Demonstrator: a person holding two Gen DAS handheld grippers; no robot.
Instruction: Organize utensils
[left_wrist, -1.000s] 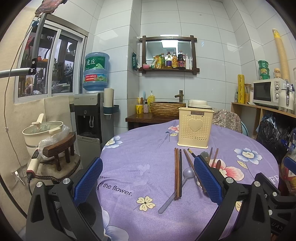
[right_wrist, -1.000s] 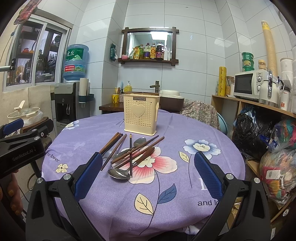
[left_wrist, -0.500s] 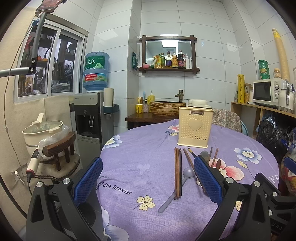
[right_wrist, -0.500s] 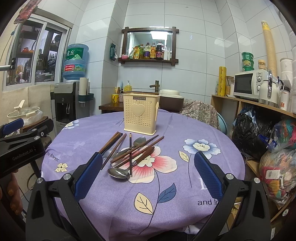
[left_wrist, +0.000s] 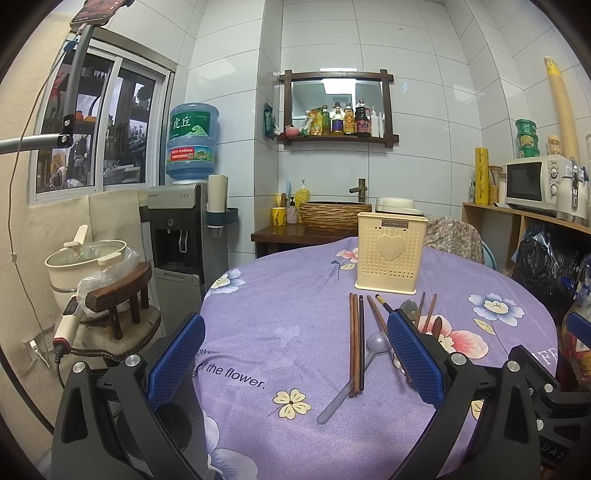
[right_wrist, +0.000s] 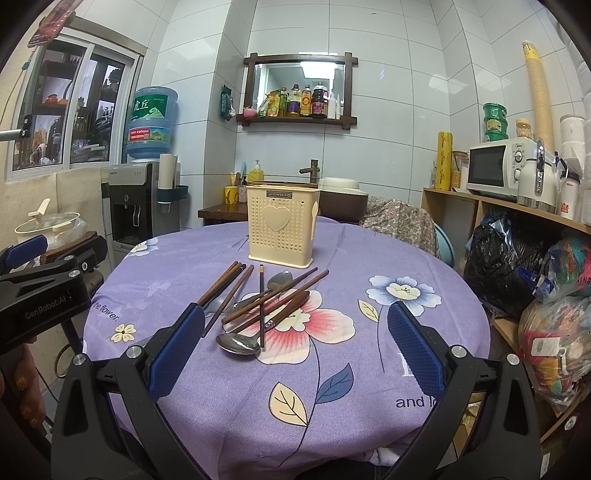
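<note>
Utensils heaped loose on the purple surface (right_wrist: 424, 258), just short of the cream holder (right_wrist: 281, 226): brown chopsticks (right_wrist: 275, 299) crossed over a steel spoon (right_wrist: 238, 344), so best lifted singly. Holder upright and empty-looking (open top ready for drop-in). Left tongs (left_wrist: 295, 360) spread wide, gripping nothing, facing parallel chopsticks (left_wrist: 355, 343) and a grey spoon (left_wrist: 375, 341). Right tongs (right_wrist: 295, 345) likewise agape, empty, aimed at the pile.

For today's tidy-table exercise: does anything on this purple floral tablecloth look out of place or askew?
Yes. The brown wooden chopsticks and metal spoons lie loose in a criss-crossed heap on the cloth, some overlapping, while the cream perforated plastic utensil holder stands upright behind them. Nothing looks spilled or broken.
</note>
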